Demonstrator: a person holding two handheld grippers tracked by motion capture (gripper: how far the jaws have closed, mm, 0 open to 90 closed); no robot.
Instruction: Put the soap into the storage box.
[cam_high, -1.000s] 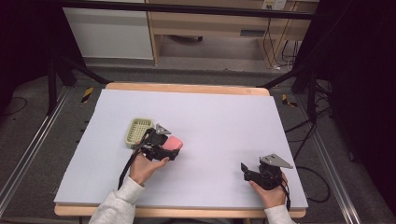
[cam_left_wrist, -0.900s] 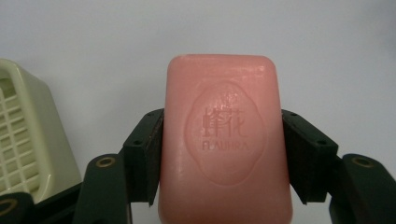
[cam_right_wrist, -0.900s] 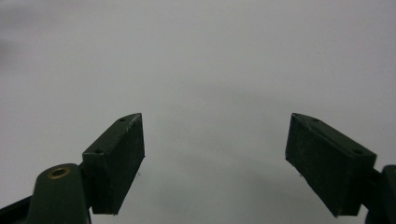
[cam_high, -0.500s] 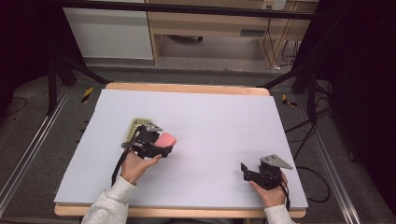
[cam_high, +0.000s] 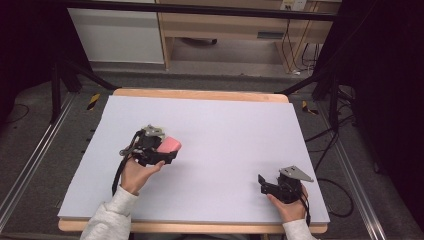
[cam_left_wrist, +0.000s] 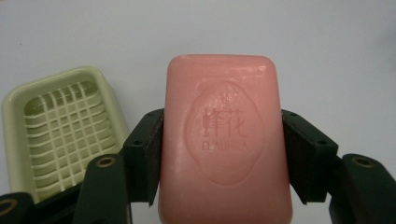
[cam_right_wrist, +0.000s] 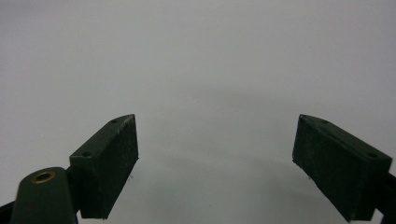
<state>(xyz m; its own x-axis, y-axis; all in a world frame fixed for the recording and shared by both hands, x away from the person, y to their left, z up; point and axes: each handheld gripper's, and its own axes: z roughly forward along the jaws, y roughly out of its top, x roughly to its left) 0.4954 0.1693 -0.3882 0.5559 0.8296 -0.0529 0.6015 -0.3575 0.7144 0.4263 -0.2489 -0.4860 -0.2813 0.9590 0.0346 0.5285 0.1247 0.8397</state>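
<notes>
While clamped by its long sides in left gripper (cam_left_wrist: 224, 154), pink soap (cam_left_wrist: 225, 140) could slip out short of green dish (cam_left_wrist: 60, 130) at left; right gripper (cam_right_wrist: 217, 163) has just been opening, jaws wide, holding nothing.

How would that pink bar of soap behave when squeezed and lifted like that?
The pink bar of soap looks solid, so it probably stays stiff. Its smooth, waxy faces could slip; the left gripper clamps its long sides. Flat and rounded-cornered, it likely slides rather than rolls.

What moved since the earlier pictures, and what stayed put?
The left gripper, shut on the pink soap, lifted and drew back toward the person, covering the green soap dish in the high view. The right gripper kept its place; its empty jaws have just been opening.
</notes>
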